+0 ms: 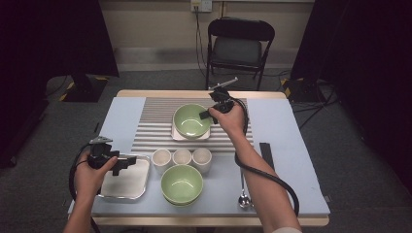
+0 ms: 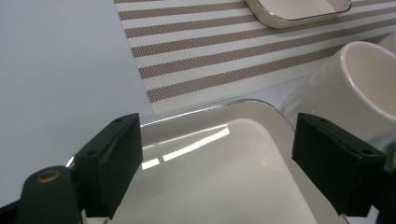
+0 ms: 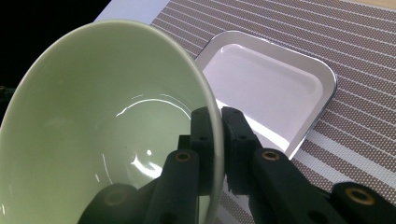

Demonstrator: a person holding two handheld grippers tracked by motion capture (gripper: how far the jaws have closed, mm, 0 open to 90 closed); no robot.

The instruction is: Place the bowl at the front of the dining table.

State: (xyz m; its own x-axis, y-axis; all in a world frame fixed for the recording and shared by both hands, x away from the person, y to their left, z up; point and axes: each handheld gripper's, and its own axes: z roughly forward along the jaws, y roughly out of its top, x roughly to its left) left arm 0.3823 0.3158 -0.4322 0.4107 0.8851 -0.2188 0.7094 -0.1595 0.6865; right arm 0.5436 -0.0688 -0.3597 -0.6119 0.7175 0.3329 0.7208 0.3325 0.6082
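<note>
So the far green bowl [image 1: 192,120] is pinched by its rim in the right tongs [image 3: 217,135], one jaw inside the wall and one outside, clamped tight. It's tilted and sits over the small metal tray [image 3: 271,88] on the striped mat [image 1: 155,126]; I can't tell if its base touches the tray.

The left tongs [image 2: 215,154] are wide open with nothing between them, hanging over the near corner of the big steel tray [image 1: 127,182], just beside the three white cups [image 1: 181,158].

If the move is lifting or setting the bowl, I'd keep the wrist level so the bowl doesn't swing on that one pinch point, go slow, and let it down flat on its foot before easing off. A rim grip on glazed ceramic looks slippery to me.

Around it: a second green bowl [image 1: 181,184] near the front, a spoon [image 1: 243,196] to its right, pale blue worktop [image 1: 286,145], grey carpet, and a black folding chair [image 1: 239,46] against the back wall.
</note>
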